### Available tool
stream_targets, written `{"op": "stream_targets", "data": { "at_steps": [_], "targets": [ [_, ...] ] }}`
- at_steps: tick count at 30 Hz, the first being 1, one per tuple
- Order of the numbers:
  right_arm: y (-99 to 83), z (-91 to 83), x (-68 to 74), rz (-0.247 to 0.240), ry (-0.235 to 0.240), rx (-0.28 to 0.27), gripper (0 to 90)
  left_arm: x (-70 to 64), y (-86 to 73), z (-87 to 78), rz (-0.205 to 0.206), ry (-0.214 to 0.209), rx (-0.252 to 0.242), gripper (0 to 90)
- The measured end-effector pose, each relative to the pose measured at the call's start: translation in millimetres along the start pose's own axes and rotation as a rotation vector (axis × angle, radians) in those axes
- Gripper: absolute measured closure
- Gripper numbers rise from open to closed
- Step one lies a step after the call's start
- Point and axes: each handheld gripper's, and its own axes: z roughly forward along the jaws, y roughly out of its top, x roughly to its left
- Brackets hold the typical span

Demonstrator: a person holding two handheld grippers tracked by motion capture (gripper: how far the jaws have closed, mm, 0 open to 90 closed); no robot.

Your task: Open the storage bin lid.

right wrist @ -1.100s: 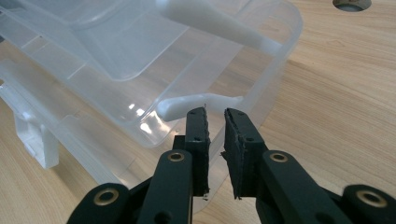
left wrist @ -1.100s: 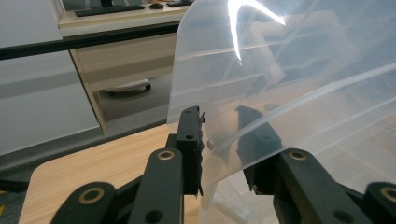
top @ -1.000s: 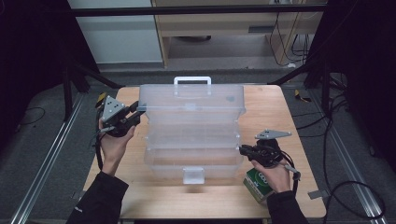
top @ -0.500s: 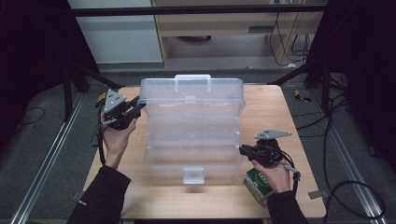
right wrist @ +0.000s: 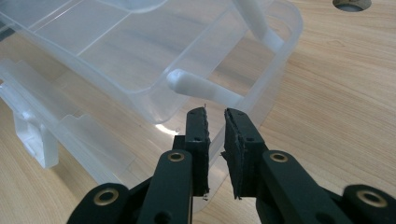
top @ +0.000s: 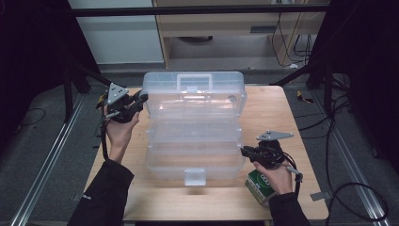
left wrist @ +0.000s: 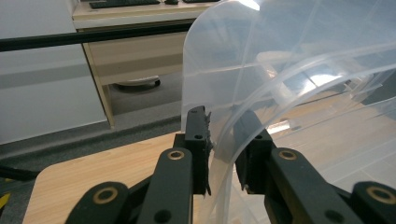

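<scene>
Left gripper (left wrist: 219, 154) is pinching the lid (left wrist: 289, 70) edge between its jaws — best swung slowly; right gripper (right wrist: 215, 140), jaws narrow, is bracing the organizer box (right wrist: 154, 70) rim just ahead.

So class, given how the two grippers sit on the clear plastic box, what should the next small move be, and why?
Probably swing the lid further shut with the left gripper, since its jaws straddle the lid's edge while the right gripper steadies the box.

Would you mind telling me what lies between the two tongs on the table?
The clear plastic box spans the whole stretch between the left tongs and the right tongs, as the high view shows.
</scene>
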Motion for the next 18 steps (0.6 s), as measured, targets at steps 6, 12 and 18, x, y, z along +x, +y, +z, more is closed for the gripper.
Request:
{"op": "stream_targets", "data": {
  "at_steps": [6,12,18],
  "targets": [
    [0.0,0.2,0.2,-0.001,-0.001,0.000,79.3,3.9,6.6,13.4,-0.010,0.015,0.010,76.7],
    [0.0,0.5,0.1,-0.003,-0.003,0.001,79.2,7.2,11.2,24.5,0.003,0.025,0.011,76.8],
    [0.2,0.8,0.2,-0.006,-0.004,0.002,79.0,11.7,14.0,36.3,-0.034,0.025,0.029,77.3]
  ]
}}
